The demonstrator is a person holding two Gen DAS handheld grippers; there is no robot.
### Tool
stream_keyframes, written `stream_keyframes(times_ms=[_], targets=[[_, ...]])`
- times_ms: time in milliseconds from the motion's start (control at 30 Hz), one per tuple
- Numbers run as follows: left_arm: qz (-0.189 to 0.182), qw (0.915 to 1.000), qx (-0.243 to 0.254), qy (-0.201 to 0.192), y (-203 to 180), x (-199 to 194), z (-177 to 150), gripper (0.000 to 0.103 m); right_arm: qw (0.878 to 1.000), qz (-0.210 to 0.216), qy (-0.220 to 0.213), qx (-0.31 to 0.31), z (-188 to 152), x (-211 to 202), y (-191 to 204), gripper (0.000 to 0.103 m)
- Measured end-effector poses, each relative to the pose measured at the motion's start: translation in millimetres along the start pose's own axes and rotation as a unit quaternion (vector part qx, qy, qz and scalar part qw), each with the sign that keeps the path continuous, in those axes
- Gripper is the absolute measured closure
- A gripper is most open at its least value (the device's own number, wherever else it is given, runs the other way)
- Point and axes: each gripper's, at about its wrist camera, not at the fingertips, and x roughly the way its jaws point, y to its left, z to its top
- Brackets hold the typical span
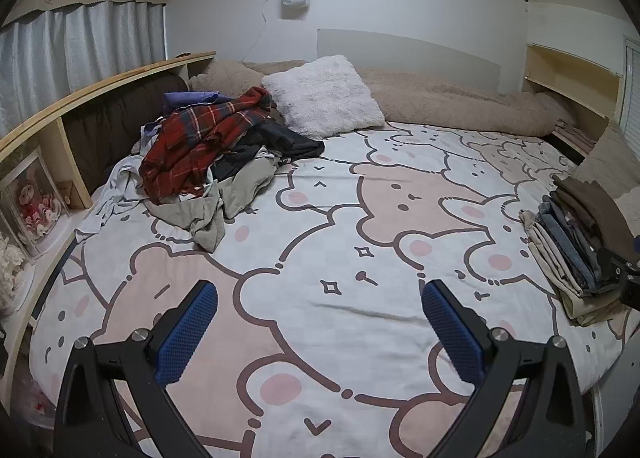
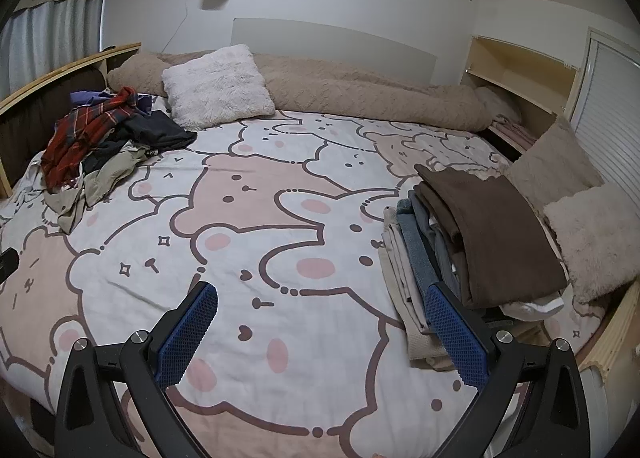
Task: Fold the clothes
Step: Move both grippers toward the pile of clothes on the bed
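The bed [image 1: 320, 217], spread with a bear-print sheet, carries the whole job; its middle lies bare, with clothes at either side. At the far left sits the unfolded heap [image 1: 208, 161], a tangle with a red plaid garment [image 1: 196, 137] on top, dark pieces and a khaki one [image 1: 244, 185] spilling toward the middle; it looks the larger share, so I judge most of the folding is left. At the right edge stands the folded stack [image 2: 460, 250], several garments deep, a brown top [image 2: 492, 234] uppermost, denim and beige layers beneath; that part is done. No garment lies in the middle ready for folding, so the next piece has yet to be fetched from the heap. The left gripper [image 1: 320, 328] hangs over bare sheet, jaws spread as wide as they go, holding and touching nothing; the right gripper [image 2: 322, 332] is likewise wide and empty, its right finger overlapping the stack in the right wrist view, though contact cannot be told.
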Motion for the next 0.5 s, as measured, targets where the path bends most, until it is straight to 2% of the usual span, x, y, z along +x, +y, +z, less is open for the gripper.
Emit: stream_keyframes(times_ms=[500], targets=[[0.001,1.0000,0.010,0.000,-3.6,1.8,-3.3,0.000,1.000,-0.003,0.007,-0.004,-3.0,3.2,-0.8,0.000]])
